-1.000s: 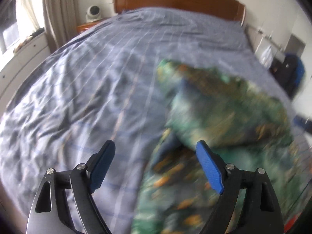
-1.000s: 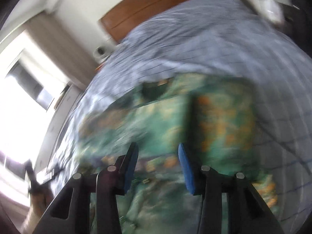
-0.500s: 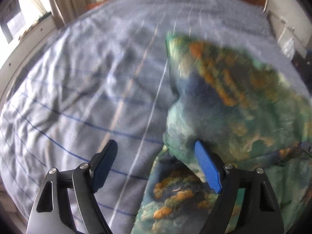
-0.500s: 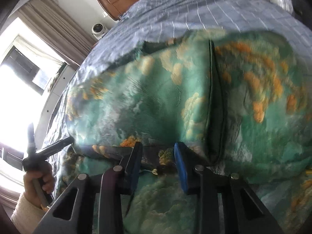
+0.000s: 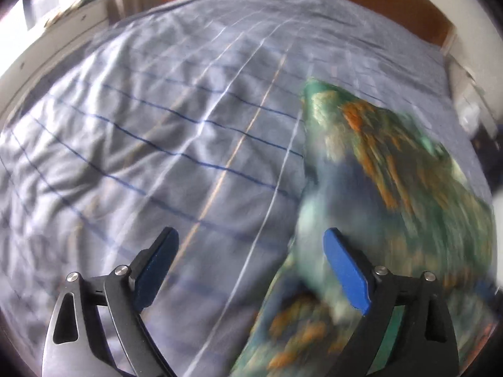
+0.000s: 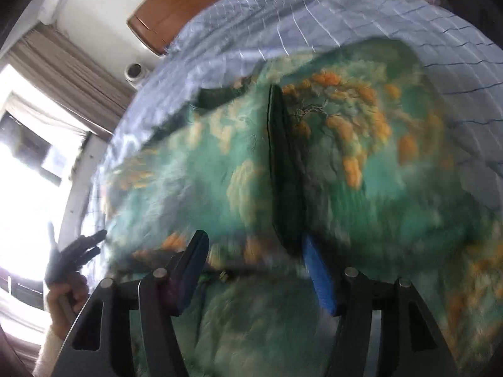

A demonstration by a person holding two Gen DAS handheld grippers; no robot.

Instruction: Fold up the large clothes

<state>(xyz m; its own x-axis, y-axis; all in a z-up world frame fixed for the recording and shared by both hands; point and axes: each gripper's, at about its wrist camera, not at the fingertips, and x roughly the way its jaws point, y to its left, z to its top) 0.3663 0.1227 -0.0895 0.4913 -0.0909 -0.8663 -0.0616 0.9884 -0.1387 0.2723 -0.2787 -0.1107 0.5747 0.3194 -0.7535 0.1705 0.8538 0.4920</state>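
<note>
Your big green and orange shirt (image 6: 330,169) lies on the bed (image 5: 163,144), on top of the blue striped cover, and part of it is already folded over itself. A dark strip (image 6: 283,172) runs down its middle, like a front edge or seam. The cloth looks thin, soft and shiny, so I think it is light and floppy and may slide on itself. It will not hold a shape, so pinch it near an edge or a corner, not in the middle. Your left gripper (image 5: 248,270) is wide open with nothing in it, just beside the left edge of the shirt (image 5: 377,188). Your right gripper (image 6: 254,270) is also apart and holds nothing, right over the folded edge by the dark strip. Both pictures are blurry, so small things like buttons are hard to see.
</note>
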